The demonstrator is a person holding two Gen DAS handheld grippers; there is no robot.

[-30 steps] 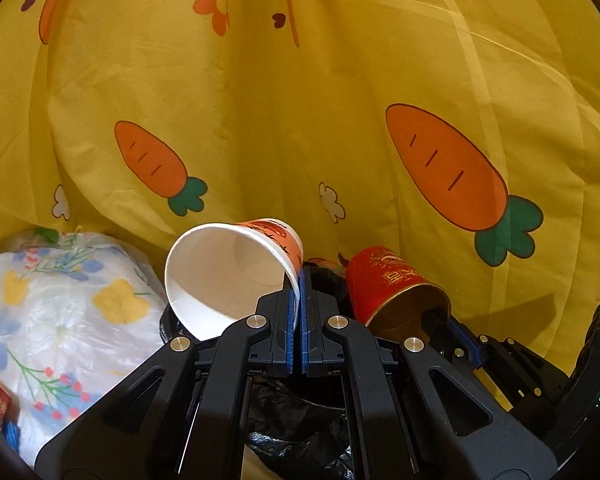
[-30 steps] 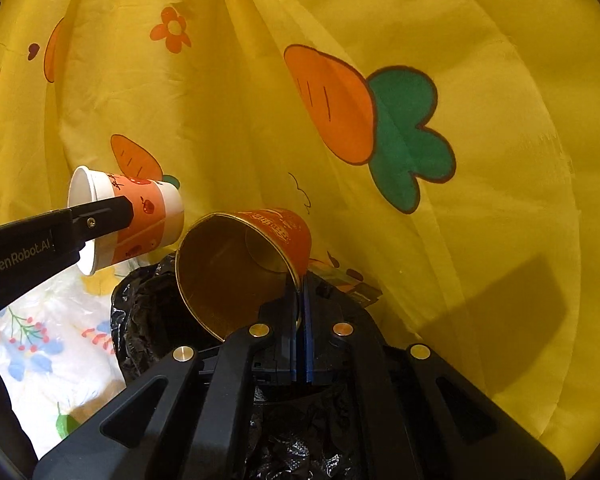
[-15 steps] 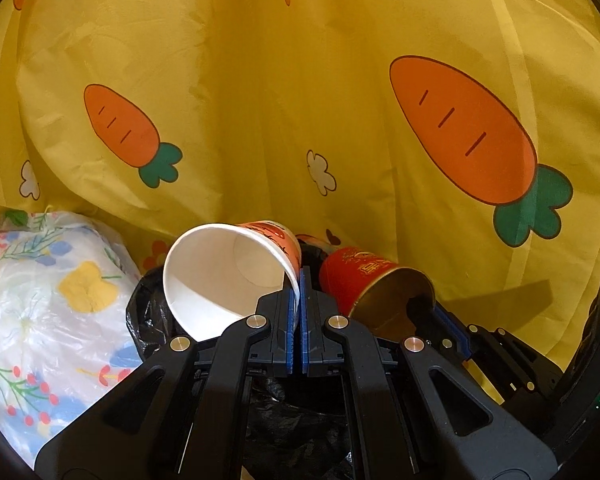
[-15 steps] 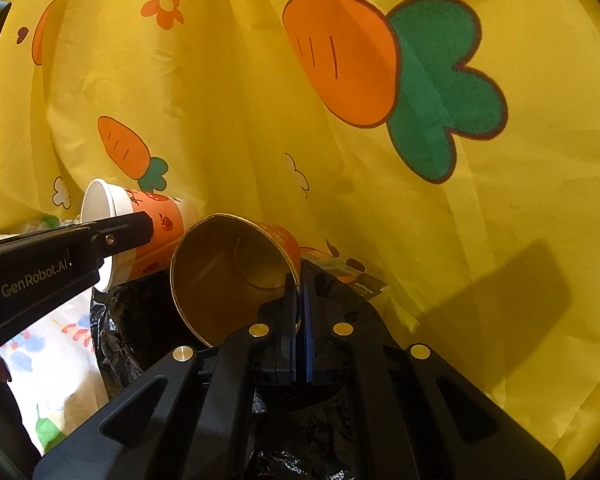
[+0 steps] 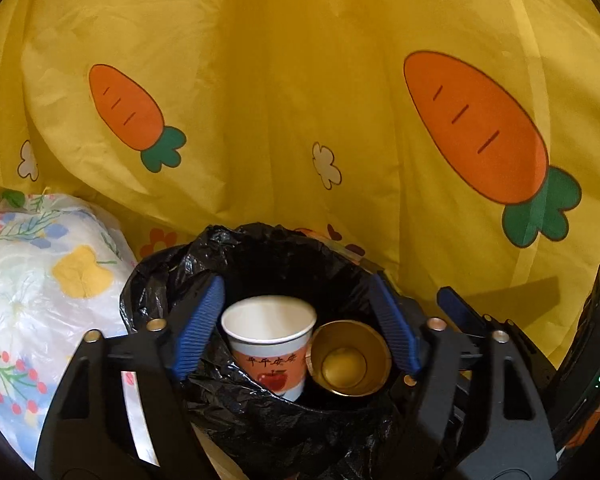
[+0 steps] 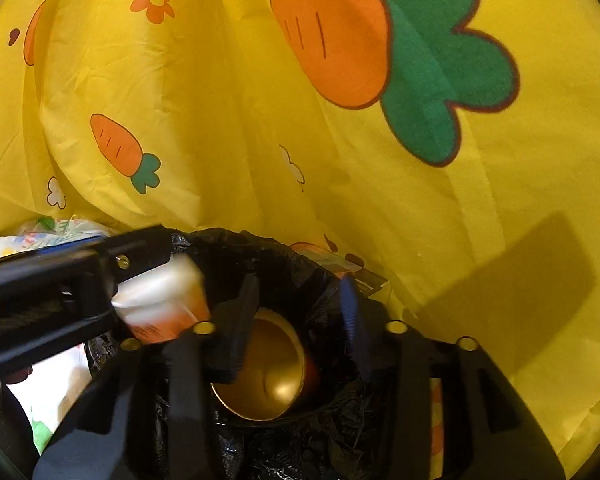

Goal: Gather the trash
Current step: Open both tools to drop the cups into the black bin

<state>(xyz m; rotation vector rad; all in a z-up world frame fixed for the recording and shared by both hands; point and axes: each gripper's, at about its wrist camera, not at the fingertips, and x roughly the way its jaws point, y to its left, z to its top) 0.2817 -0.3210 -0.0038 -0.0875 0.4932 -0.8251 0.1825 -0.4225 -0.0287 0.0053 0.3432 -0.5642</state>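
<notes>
Premises read as a home, a lived-in room rather than a workplace. Directly ahead of me hangs a yellow cloth (image 5: pixel 300 100) printed with cartoon carrots and small flowers, falling in soft folds like household drapery. Below it stands a bin lined with a black bag (image 5: pixel 260 256), and beside that a white floral-printed plastic bag (image 5: pixel 40 280), stuffed full. I see no shop or office fittings.
</notes>
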